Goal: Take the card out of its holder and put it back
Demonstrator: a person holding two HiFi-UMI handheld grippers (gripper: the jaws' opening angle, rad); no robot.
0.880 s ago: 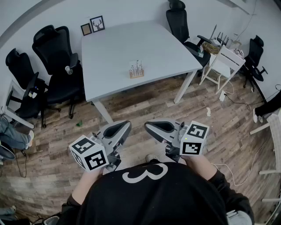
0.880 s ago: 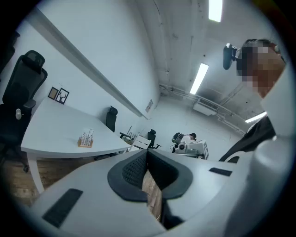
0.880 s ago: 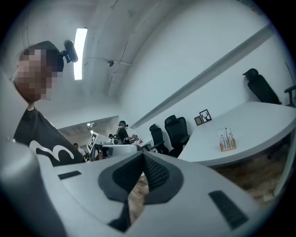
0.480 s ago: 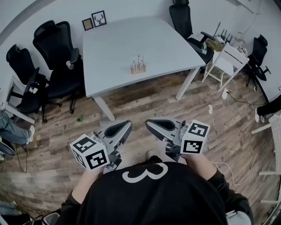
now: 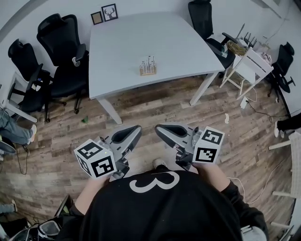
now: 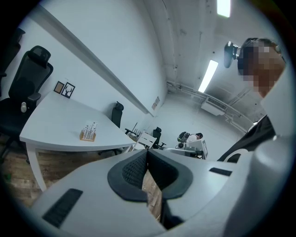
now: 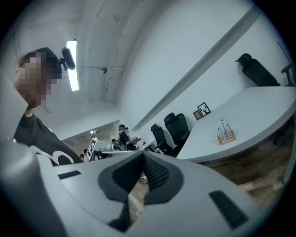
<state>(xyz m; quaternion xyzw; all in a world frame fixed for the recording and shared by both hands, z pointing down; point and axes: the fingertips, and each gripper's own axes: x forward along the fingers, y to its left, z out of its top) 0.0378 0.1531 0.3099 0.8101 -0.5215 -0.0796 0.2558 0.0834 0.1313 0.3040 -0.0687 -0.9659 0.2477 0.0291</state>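
Card holder, with cards standing upright in it, sits on the table, roughly midway along and nearer the front edge. Left gripper and right gripper are side by side over the floor, well short of that edge. Both have their jaws pressed together with nothing between them.

A white 3 stood on the shirt, behind the left gripper and right gripper. Nothing else was legible.

We see a pale table on the wooden floor. On it stand a small holder of cards (upright) and, at the far corner, a large picture frame and a small picture frame.
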